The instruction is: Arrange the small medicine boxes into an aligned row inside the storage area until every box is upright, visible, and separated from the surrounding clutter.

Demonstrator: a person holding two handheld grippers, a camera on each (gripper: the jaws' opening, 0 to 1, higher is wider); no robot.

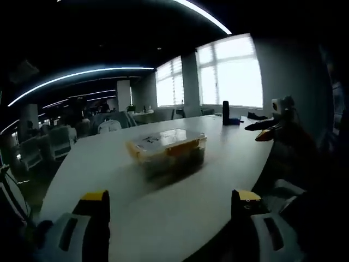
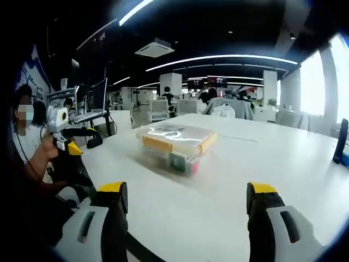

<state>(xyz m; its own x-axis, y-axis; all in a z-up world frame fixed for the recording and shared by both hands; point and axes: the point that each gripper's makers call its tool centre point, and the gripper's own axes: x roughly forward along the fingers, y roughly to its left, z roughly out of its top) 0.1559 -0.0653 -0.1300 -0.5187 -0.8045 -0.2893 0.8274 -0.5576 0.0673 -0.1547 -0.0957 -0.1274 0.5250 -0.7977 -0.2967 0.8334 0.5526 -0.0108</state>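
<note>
I judged the task not yet begun: the white table [image 1: 163, 218] carried the storage box [image 1: 168, 148] with its lid on, and no medicine boxes stood in a row anywhere in sight. All of the arranging remained, and in my judgement the lid had to come off first. In the left gripper view the storage box sat at frame centre, well beyond the left gripper [image 1: 169, 207], whose yellow-tipped jaws stood wide apart at the bottom of the frame and grasped nothing. In the right gripper view the same container lay just left of centre, and the right gripper [image 2: 185, 204] was likewise released, jaws spread and empty, well short of it. The box was a clear plastic case with a transparent lid and yellow latches or trim along its edges; small coloured packs showed through the wall, packed loosely, but motion blur kept me from telling whether any stood upright. A dark bottle [image 1: 226, 113] stood in the upper right of the left gripper view.
</note>
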